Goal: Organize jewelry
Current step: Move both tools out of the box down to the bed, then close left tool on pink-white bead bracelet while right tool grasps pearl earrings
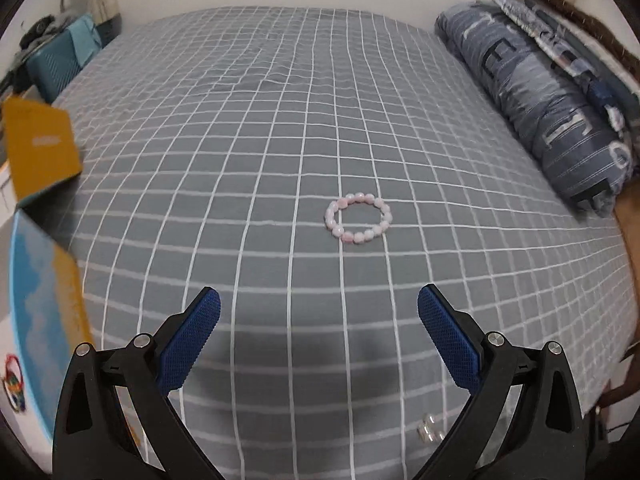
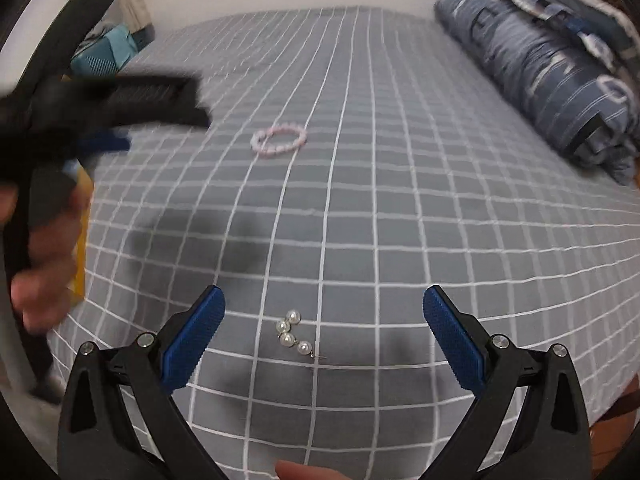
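Starting out: bracelet point(image 1: 357, 218) and pearls point(image 2: 293, 333) loose on bed point(image 1: 248, 128), pearls nearer box point(image 1: 44, 312); left gripper point(image 1: 319, 310) and right gripper point(image 2: 324, 308) wide open, empty.

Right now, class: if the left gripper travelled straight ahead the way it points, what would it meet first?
Probably the pink bead bracelet on the checked bedsheet, roughly ahead of the open left gripper; depth is uncertain.
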The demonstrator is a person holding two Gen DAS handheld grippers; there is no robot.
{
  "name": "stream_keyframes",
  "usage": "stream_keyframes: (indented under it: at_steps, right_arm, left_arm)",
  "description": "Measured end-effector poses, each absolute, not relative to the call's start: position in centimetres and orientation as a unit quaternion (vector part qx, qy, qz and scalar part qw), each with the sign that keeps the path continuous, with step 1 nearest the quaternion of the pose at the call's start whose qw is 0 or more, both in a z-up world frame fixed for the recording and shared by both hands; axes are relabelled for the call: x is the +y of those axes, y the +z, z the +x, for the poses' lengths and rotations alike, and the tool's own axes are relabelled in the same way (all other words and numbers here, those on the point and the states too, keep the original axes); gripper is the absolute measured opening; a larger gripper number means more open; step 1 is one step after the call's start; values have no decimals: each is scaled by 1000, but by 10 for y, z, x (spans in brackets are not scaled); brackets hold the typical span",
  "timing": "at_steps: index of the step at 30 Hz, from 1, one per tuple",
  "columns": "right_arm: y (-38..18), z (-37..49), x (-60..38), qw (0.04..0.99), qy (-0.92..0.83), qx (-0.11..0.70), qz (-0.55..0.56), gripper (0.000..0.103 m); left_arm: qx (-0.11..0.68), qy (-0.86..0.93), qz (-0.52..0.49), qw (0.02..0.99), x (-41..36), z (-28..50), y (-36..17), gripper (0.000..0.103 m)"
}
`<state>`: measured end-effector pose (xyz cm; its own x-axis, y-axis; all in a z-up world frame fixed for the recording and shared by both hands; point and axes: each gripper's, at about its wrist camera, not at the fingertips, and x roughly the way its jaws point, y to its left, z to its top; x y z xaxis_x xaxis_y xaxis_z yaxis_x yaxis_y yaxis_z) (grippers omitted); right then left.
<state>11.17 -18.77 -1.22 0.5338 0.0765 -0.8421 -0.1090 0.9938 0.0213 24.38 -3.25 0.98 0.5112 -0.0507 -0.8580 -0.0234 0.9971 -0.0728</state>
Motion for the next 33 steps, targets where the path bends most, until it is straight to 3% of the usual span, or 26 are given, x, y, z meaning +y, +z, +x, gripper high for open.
stream_keyframes:
  at_steps: [15, 17, 20, 22, 26, 29, 33]
  right_arm:
    - [-83, 120, -188, 833, 75, 547, -33, 95]
    - [-92, 119, -188, 825, 79, 559, -29, 92]
    - [-98, 120, -188, 823, 79, 562, -34, 91]
    - [-98, 120, -188, 824, 79, 561, -32, 89]
    - [-99, 115, -187, 825, 83, 558, -32, 77]
    - [-96, 115, -184, 824, 84, 559, -25, 67]
    - [-93, 115, -187, 824, 83, 561, -19, 57]
  left_arm:
    - [516, -9, 12, 857, -58, 347, -58, 97]
    - [515, 4, 34, 856, -61, 355, -66, 97]
    - [521, 2, -2, 853, -53, 367, -77, 96]
    - [535, 1, -22, 845, -46, 371, -86, 83]
    - [541, 3, -24, 840, -43, 373, -94, 82]
    - [541, 15, -15, 841, -42, 374, -94, 69]
    - [541, 18, 6, 841, -46, 369, -93, 41]
